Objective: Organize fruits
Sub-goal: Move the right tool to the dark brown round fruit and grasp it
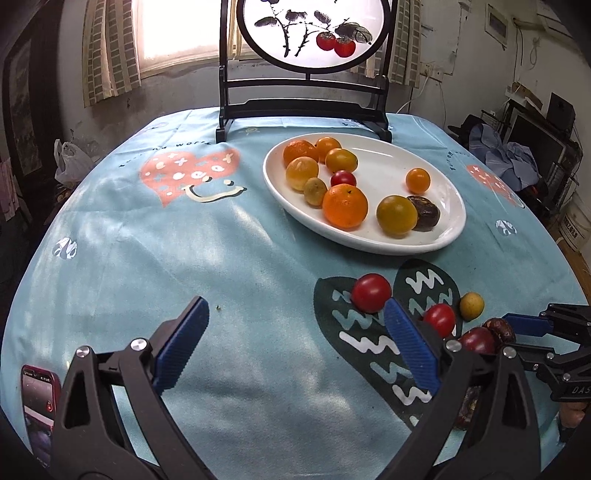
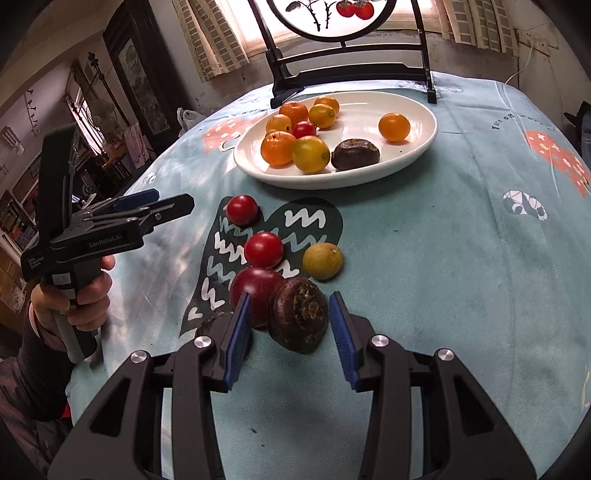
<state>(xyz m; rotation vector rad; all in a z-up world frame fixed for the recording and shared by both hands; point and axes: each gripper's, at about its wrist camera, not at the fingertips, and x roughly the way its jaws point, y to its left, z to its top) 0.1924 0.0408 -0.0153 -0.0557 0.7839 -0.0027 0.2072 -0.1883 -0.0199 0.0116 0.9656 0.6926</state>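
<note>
A white oval plate (image 1: 448, 218) (image 2: 424, 144) holds several oranges, kumquats, a cherry tomato and a dark brown water chestnut (image 2: 355, 154). On the cloth lie two red cherry tomatoes (image 2: 242, 209) (image 2: 263, 250), a yellow-green kumquat (image 2: 323, 261), a dark red fruit (image 2: 255, 288) and a brown water chestnut (image 2: 299, 314). My right gripper (image 2: 291, 325) is open, its pads on either side of the water chestnut, not closed on it. My left gripper (image 1: 295, 321) is open and empty above the cloth, left of the loose fruits (image 1: 371, 292).
A blue patterned tablecloth (image 1: 221, 240) covers the round table. A dark wooden stand with a round painted screen (image 1: 310, 33) stands behind the plate. A phone (image 1: 37, 402) lies at the near left edge. The left gripper shows at the left of the right wrist view (image 2: 155, 206).
</note>
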